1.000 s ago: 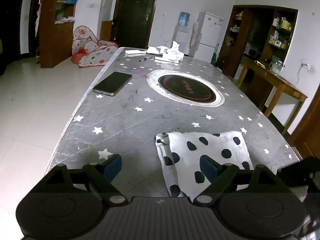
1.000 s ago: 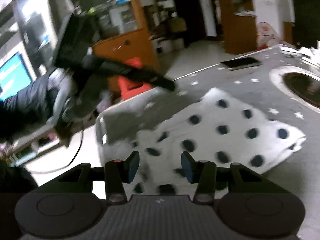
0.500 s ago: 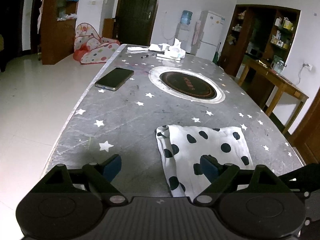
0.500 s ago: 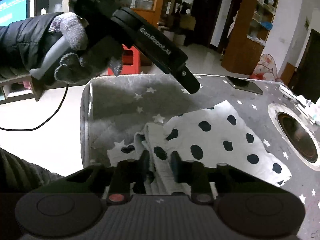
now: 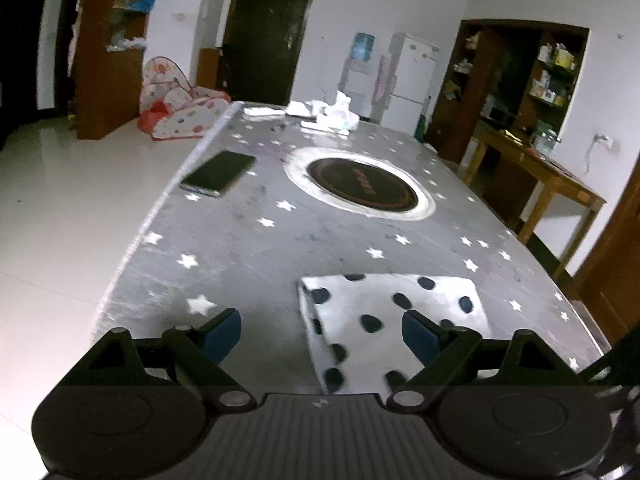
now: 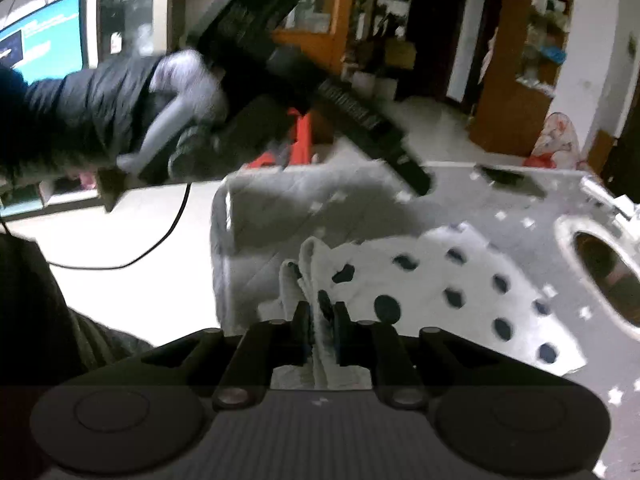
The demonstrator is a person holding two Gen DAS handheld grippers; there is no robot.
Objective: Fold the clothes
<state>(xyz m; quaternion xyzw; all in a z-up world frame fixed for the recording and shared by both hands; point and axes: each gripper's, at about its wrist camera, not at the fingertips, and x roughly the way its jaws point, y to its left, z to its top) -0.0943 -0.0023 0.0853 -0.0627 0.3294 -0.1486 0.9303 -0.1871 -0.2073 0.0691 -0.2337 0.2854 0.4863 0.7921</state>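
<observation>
Floor, 9 o'clock: pale tile left of table [image 5: 224, 248]; nothing of the task there.
Phone [image 5: 218, 172], 11 o'clock in left wrist view: lies flat by table's left edge, well apart from cloth, so prob. parked out of the work area.
Left gripper [image 5: 322, 334]: fingers spread wide, holding nothing; hovers abv near edge of table. Left pad over bare tabletop, right pad [image 5: 416, 336] over cloth's near part; can't tell if it touches. Judgement: spread so it's ready to take the cloth's left corner.
Cloth [image 5: 384, 316] (white w/ black dots): the task's thing, at 5 o'clock in left view, lying on the near end of the grey star-print table, already folded to a rough rectangle w/ doubled left edge.
Hob ring [image 5: 362, 184], 12 o'clock: round inset mid-table, far side of cloth, apart from it.
Tissues/papers [image 5: 332, 114]: far end, 12 o'clock, clear of the work.
Right gripper [image 6: 320, 320]: fingers pressed together, pinching a bunched edge of cloth [image 6: 440, 292] at 6 o'clock in right view; fabric stands up in a ridge betw. the pads. Rest of cloth spreads flat twd 3 o'clock. Judgement: grip is at the edge so it can be carried over for the next fold.
Left hand [image 6: 188, 96], gloved, 10 o'clock in right view: holds the other tool abv table corner; blurred.
Progress (judgement): mid-fold, 1+ fold done, next one not yet made.
Risk (judgement): thin bunch could slip; layers may shift.
</observation>
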